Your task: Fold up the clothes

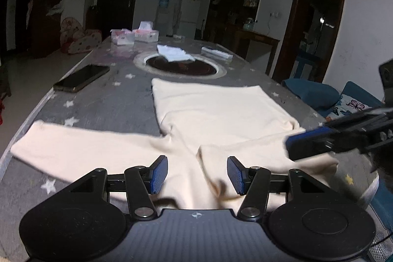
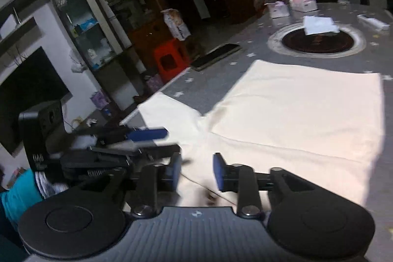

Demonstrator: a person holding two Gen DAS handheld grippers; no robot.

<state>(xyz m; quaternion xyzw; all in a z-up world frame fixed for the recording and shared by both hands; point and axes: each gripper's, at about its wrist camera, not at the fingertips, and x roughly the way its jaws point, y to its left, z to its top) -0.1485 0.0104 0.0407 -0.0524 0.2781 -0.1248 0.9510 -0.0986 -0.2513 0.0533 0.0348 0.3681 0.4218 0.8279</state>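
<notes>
The table (image 1: 103,100), under a grey star-print cloth, carries a cream long-sleeved top (image 1: 221,109) laid flat with its body toward the inset burner ring (image 1: 181,65) — spread this way, it seems, so the sleeves can be folded in. One sleeve (image 1: 81,146) runs out to the left table edge. The left gripper (image 1: 197,174) hovers just over the neck end, jaws apart and empty; the right gripper (image 2: 196,172), also parted and holding nothing, is poised beside it above the same end. A phone (image 1: 82,77) lies well apart.
</notes>
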